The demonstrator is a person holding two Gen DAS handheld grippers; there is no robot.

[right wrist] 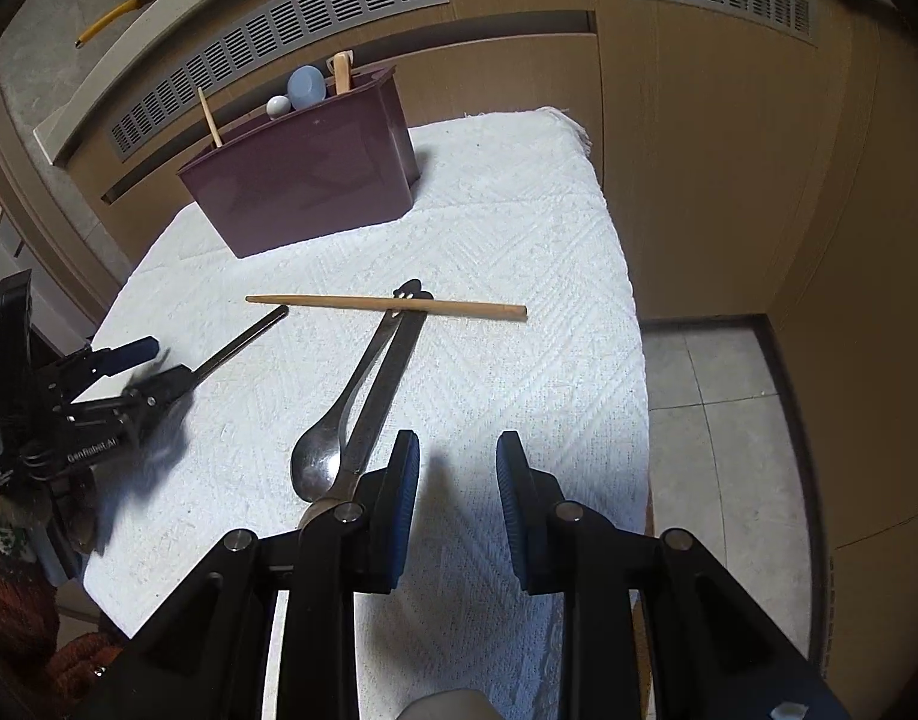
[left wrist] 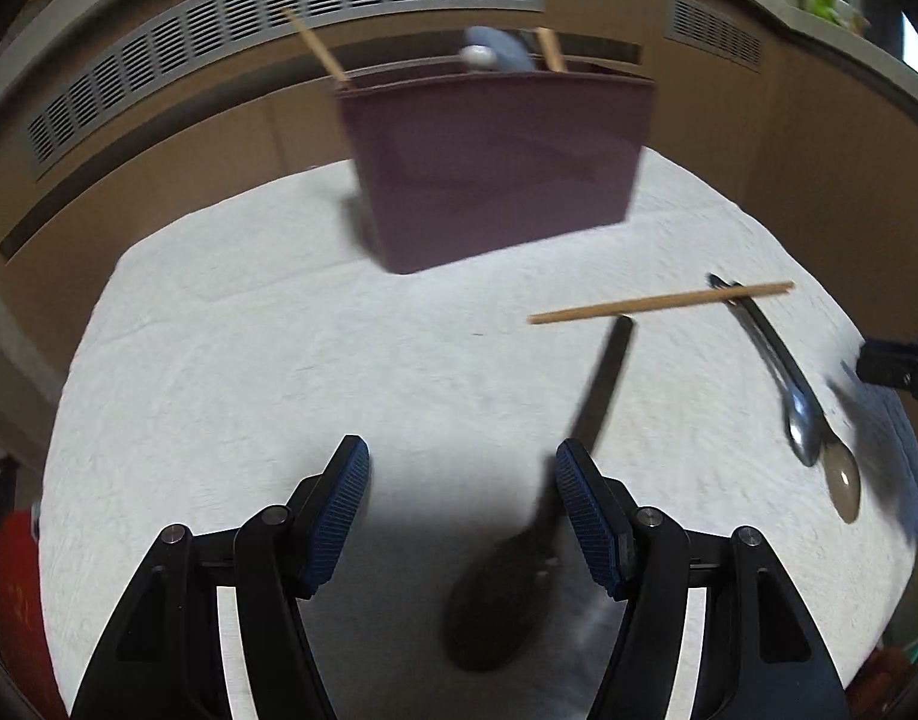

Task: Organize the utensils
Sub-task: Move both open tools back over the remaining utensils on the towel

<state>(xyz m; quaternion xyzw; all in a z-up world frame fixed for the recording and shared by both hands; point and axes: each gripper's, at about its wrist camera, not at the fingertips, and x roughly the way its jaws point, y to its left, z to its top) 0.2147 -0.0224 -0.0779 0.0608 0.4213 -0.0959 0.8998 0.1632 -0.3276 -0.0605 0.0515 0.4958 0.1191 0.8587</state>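
White textured cloth covers the surface under both grippers. The left gripper hangs over it with its jaws wide and nothing pressed between the pads; a dark spoon lies on the cloth below, its bowl in the gap near the right-hand finger and its handle running up and away past that fingertip. Motion blur smears the spoon, so its material is hard to make out. Ahead of this gripper stands a maroon utensil holder, with a wooden stick, a pale blue rounded piece and another wooden handle poking above its rim; what lies inside is hidden by its wall.

The right gripper has its jaws at a middling gap and empty, over bare cloth. Just left of its left finger lie a metal spoon and a second utensil side by side; the second one's bowl is cut off behind the finger. Farther ahead a single wooden chopstick lies crosswise on top of their handle ends. In the right wrist view the left gripper shows at the far left, blurred, above the dark spoon's handle. A person's patterned sleeve is barely visible at that edge.
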